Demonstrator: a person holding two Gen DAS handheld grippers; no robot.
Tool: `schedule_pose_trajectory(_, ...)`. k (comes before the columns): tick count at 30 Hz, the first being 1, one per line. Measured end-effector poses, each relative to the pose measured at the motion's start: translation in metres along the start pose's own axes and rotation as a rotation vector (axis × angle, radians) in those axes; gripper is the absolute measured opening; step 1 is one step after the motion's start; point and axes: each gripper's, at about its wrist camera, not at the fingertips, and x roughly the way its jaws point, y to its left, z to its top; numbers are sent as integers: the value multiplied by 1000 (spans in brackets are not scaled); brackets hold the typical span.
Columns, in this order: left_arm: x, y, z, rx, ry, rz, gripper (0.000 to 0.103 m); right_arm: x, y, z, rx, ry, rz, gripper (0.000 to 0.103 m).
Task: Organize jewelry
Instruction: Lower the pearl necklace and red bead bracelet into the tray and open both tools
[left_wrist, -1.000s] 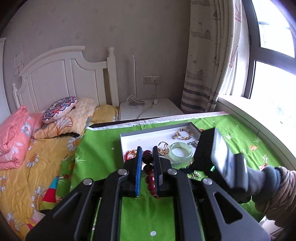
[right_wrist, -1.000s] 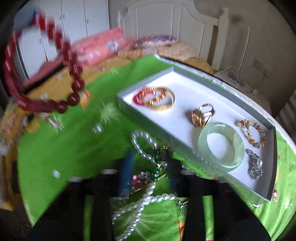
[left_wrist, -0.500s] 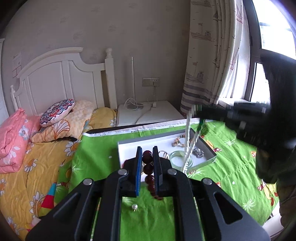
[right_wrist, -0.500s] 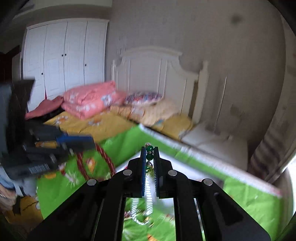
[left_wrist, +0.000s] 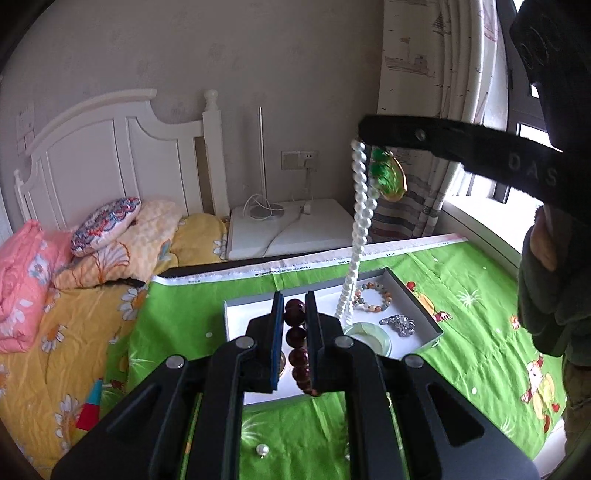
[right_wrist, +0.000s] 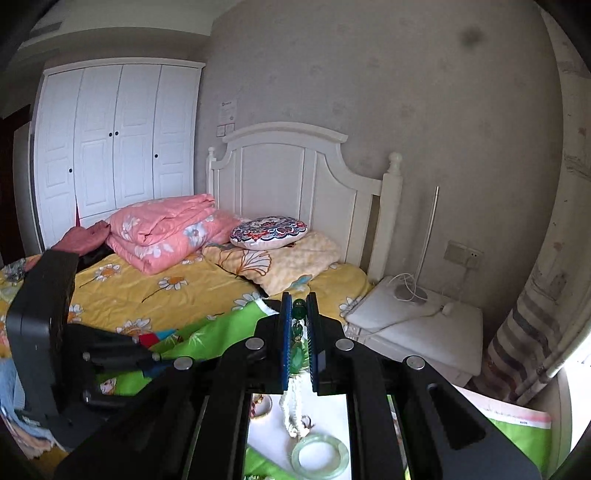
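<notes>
Left gripper: your left gripper (left_wrist: 294, 314) has its blue-padded fingers clamped on a string of dark red round beads (left_wrist: 296, 338); the beads hang down between the fingers, above the near part of the tray.
Right gripper: your right gripper (right_wrist: 300, 314) is closed on the green-beaded top of a white pearl necklace with a green and gold pendant (left_wrist: 357, 206), held high in the air.
Necklace: in the left wrist view, the pearl strand drops from the raised right gripper (left_wrist: 364, 138) and its lower end reaches into the tray, just beside the pale green jade bangle (left_wrist: 369, 338); whether it touches the floor of the tray, you cannot tell. The pendant (left_wrist: 388, 177) hangs close under the gripper.
Tray: the shallow white rectangular tray with a grey rim (left_wrist: 417, 295) sits on the bright green patterned cloth (left_wrist: 476, 314) covering the desk.
In the tray: a multicoloured bead bracelet (left_wrist: 373, 293) at the far right, a silver brooch-like piece (left_wrist: 399, 325) near the right wall, the jade bangle toward the front; in the right wrist view a gold and red bangle (right_wrist: 261, 406) lies to the left of the hanging pearls.
On the cloth: a single small pearl-like bead (left_wrist: 262, 449) lies in front of the tray.
Surroundings: a bed with a yellow daisy-print sheet (left_wrist: 55, 332) stands to your left.
</notes>
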Motion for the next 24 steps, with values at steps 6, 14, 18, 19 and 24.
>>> schedule_pose_trajectory(6,25,4,-8,-16,41,-6,11,29,-8,3,60,-13,38,9)
schedule_pose_trajectory(14,53,-3,-17,-16,85,-41,11,66,-34,-28,150,16,50,9)
schedule_pose_trajectory(18,82,-5,-25,-13,127,-43,11,92,-58,-76,176,134,-11,9)
schedule_pose_trajectory(19,91,-4,-28,-15,143,-48,11,97,-64,-87,182,160,-25,9)
schedule_pose_trajectory(24,133,5,-46,-33,211,-14,13,120,-100,-162,227,350,-102,10)
